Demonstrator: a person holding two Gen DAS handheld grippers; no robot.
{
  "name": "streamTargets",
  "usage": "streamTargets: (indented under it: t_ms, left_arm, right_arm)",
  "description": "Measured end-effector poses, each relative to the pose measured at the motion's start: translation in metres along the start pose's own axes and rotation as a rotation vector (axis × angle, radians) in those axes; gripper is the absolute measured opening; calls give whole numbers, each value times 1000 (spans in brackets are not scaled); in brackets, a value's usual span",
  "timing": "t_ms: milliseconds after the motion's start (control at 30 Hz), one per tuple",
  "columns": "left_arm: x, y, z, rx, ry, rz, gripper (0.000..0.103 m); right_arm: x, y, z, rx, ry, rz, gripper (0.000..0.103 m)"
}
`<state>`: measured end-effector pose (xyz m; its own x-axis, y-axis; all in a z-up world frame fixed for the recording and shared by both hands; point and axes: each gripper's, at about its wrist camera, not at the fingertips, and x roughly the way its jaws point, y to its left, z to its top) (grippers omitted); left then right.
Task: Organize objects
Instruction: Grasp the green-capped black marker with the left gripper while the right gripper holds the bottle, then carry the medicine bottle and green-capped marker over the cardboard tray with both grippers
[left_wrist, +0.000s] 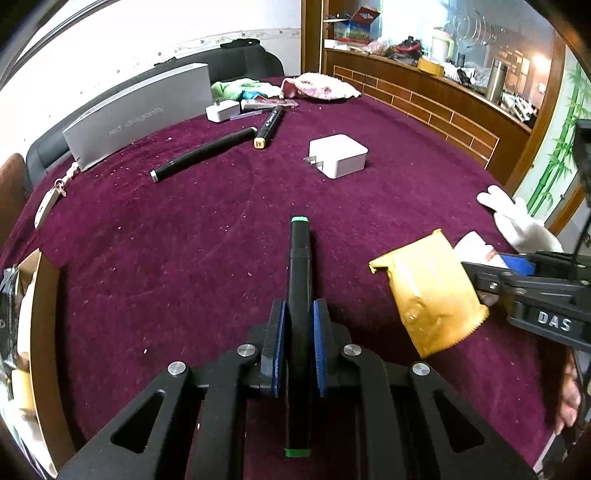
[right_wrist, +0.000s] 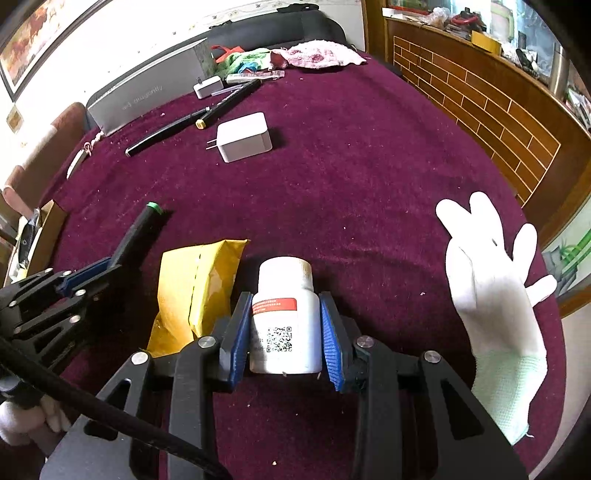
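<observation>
Over a maroon tabletop (left_wrist: 184, 240), the left hand-held gripper (left_wrist: 299, 332) pinches a black marker (left_wrist: 300, 280) with a green cap. The right hand-held gripper (right_wrist: 286, 332) clamps a white pill bottle (right_wrist: 285, 314), beside a yellow packet (right_wrist: 195, 288) and a white glove (right_wrist: 491, 295).

Home: wooden cabinet (left_wrist: 424, 92), cluttered velvet-covered table (left_wrist: 369, 206).

A: Surface of the table (left_wrist: 184, 258)?
B: Maroon cloth, napped, matt, lint-speckled.
A: On it?
B: Yellow pouch (left_wrist: 428, 291), crinkled glossy foil; behind it, white charger (left_wrist: 338, 155), smooth matt plastic. Bottle (right_wrist: 284, 325): smooth white plastic, paper label. Black marker (left_wrist: 300, 280): satin plastic.
</observation>
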<state>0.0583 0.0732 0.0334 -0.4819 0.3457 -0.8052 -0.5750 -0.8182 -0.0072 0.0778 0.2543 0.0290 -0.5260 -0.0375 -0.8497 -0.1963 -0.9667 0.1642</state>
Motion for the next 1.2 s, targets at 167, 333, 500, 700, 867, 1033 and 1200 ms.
streamTargets:
  t_ms: [167,333,500,700,867,1033,1200]
  left_arm:
    - [-19,1,-6,10,-36,17,11]
    - [-37,7,-12,6,-70,26,11]
    - [-51,15,-18,-11,-99,31,11]
    - [-61,27,-26,-39,-111,40,11]
    - [-69,37,-33,-62,-121,46,11]
    - [-77,48,-40,-87,-130,55,11]
    - [-85,56,-45,-102,-144,57,11]
  right_arm:
    - [-6,2,-3,23,3,39,32]
    - [-17,9,-5,19,-14,37,32]
    - [-31,18,-5,7,-37,30,32]
    - [-42,35,-7,-26,-50,22,32]
    - [-48,50,-8,-55,-53,29,32]
    - [-53,67,-9,-88,-58,36,32]
    - [-59,83,-12,-120,-65,42,32]
